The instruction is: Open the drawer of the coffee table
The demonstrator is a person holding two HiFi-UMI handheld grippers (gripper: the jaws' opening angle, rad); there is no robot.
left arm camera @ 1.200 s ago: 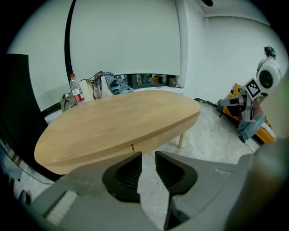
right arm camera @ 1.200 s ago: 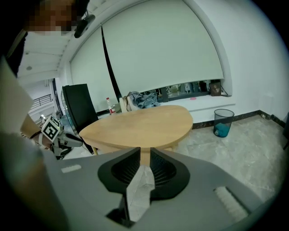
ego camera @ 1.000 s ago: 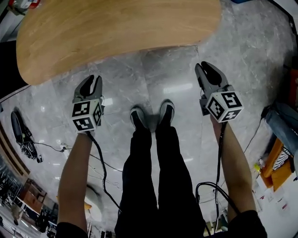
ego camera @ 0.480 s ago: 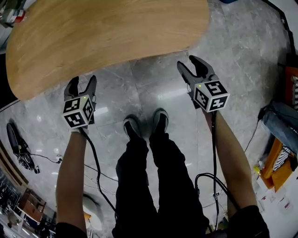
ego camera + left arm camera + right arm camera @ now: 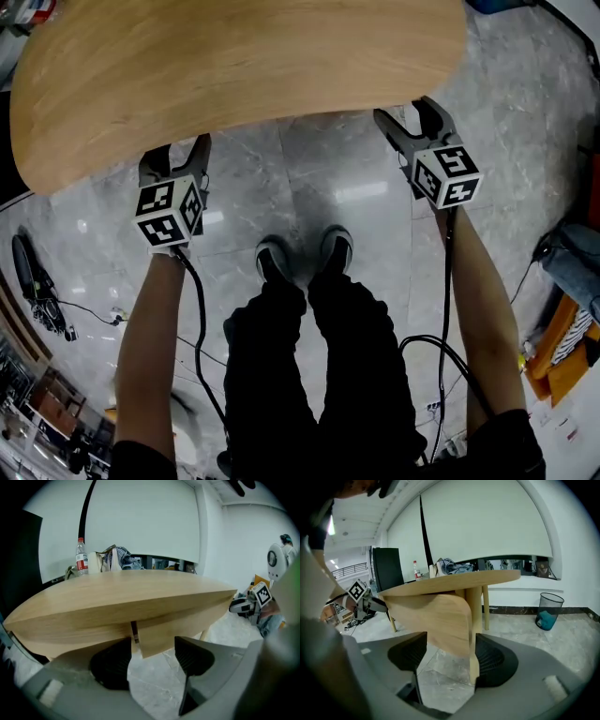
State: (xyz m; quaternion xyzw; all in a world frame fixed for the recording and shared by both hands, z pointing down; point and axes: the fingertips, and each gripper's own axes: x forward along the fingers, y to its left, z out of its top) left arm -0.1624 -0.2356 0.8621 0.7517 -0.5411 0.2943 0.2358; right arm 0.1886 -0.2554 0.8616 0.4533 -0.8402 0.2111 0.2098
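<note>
The oval wooden coffee table point(image 5: 234, 66) fills the top of the head view. My left gripper point(image 5: 176, 155) stands open at the table's near edge, left of centre. In the left gripper view, a seam point(image 5: 134, 634) parts the table's side from a wooden drawer front point(image 5: 173, 630), whose lower corner shows between my left gripper's point(image 5: 152, 651) jaws. My right gripper point(image 5: 411, 117) is at the near right edge, its jaws opening. The drawer's curved wooden end point(image 5: 431, 616) sits between my right gripper's point(image 5: 450, 658) pads; I cannot tell whether they touch it.
The person's legs and shoes point(image 5: 300, 258) stand on the grey marble floor just behind the grippers. Cables trail on the floor. A water bottle point(image 5: 81, 557) and clothes lie on the far tabletop. A mesh bin point(image 5: 548, 609) stands by the wall, past a table leg point(image 5: 486, 606).
Both grippers have moved forward and down to the table's near edge. Their jaws have spread from nearly closed to wide.
</note>
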